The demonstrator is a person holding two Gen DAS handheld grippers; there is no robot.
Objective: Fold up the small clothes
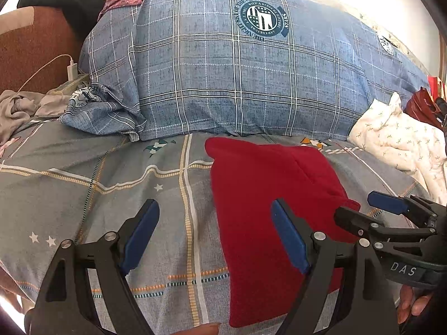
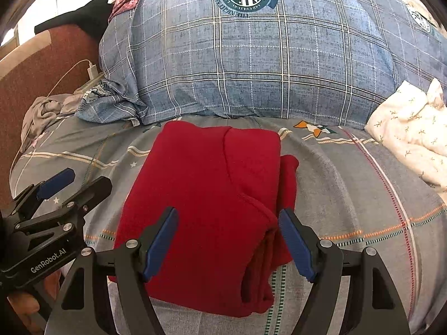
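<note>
A red fleece garment (image 2: 206,203) lies folded into a thick rectangle on the grey patterned bedsheet (image 2: 349,189); it also shows in the left wrist view (image 1: 265,209). My right gripper (image 2: 227,217) is open and empty, hovering over the garment's near right edge. My left gripper (image 1: 213,212) is open and empty, just left of the garment over the sheet (image 1: 111,195). The right gripper (image 1: 360,209) shows in the left wrist view at the garment's right side; the left gripper (image 2: 81,181) shows at the left of the right wrist view.
A large blue plaid pillow (image 1: 237,69) lies behind the garment. A white floral quilt (image 1: 399,139) sits at the right. Crumpled grey cloth (image 1: 19,106) and a white charger with cable (image 1: 71,68) lie far left by a brown headboard (image 1: 33,50).
</note>
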